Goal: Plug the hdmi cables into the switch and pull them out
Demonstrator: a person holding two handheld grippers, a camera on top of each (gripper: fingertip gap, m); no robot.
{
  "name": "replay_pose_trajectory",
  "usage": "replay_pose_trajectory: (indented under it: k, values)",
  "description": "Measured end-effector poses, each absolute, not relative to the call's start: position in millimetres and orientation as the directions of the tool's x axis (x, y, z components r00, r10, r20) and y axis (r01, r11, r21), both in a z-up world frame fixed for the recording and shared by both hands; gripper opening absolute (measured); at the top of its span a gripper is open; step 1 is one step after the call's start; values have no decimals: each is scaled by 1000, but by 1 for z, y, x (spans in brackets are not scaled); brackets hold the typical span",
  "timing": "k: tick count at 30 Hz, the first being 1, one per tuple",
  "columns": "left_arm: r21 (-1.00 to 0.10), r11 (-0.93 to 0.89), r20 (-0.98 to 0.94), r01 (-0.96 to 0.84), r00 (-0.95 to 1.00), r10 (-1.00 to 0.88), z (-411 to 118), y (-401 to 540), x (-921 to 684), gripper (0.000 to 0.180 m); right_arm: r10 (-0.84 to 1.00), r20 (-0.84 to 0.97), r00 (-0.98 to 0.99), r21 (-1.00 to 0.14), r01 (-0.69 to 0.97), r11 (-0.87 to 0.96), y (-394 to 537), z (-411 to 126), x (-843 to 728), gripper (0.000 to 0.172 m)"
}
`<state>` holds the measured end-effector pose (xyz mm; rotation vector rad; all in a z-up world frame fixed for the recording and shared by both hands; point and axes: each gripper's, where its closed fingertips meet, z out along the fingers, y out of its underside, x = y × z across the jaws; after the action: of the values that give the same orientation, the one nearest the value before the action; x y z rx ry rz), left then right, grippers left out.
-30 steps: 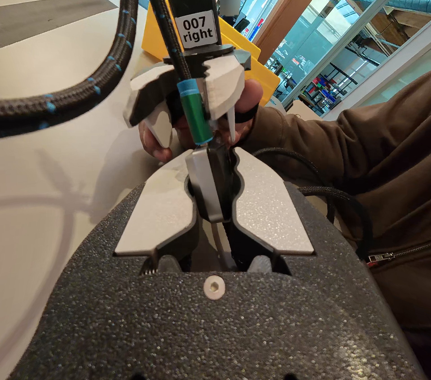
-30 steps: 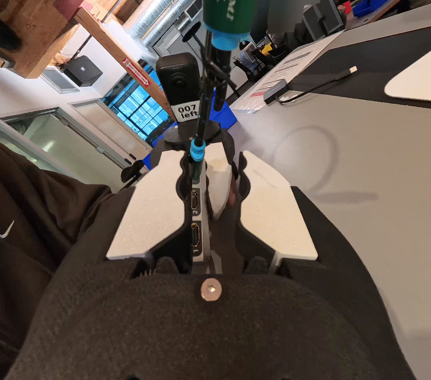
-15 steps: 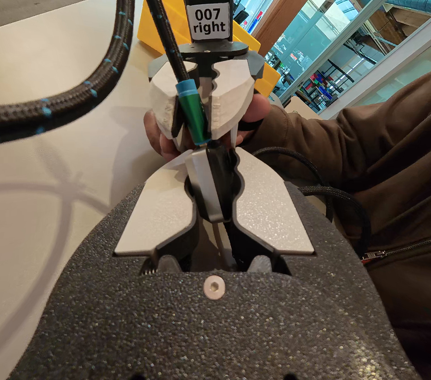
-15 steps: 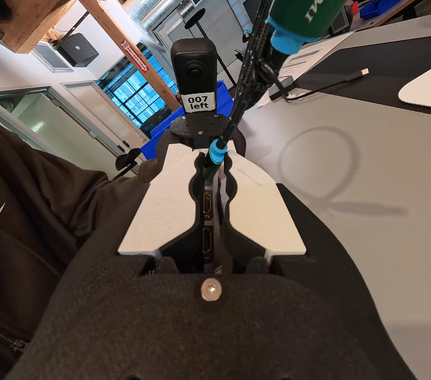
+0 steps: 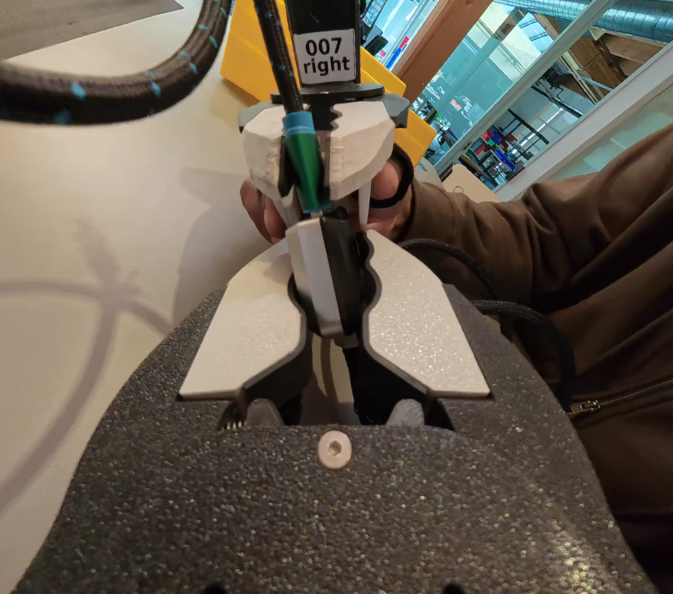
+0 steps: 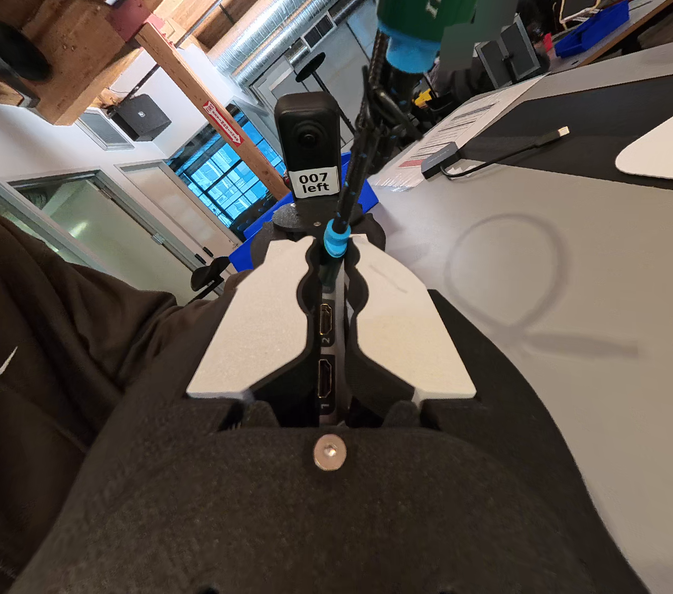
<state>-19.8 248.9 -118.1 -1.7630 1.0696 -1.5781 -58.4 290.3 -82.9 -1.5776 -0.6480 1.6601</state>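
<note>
While the left fingers (image 5: 287, 303) are clamping a stiff, light hub (image 5: 320, 285), the right fingers (image 5: 360, 154), at 12 o'clock, are pinching the rigid green plug (image 5: 304, 168) beside its braided cable (image 5: 102, 99).

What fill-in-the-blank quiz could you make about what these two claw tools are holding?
1. The left gripper is shut on a silver and black ____ with ports.
2. The plug between the right gripper's fingers has a ____ body.
3. The bin behind that gripper is ____.
Missing words: adapter box; green; yellow.
</note>
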Motion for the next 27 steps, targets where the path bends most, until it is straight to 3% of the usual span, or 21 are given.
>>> replay_pose_trajectory:
  k: [14, 27]
  values:
    - [-822, -552, 548, -141, 68, -834, -115, 262, -22, 23, 761, -648, 35, -744, -241, -623, 297, -79, -56, 12]
    - [-815, -566, 562, -124, 70, -824, -114, 265, -31, 23, 766, -642, 47, -755, -210, -621, 296, -81, -60, 12]
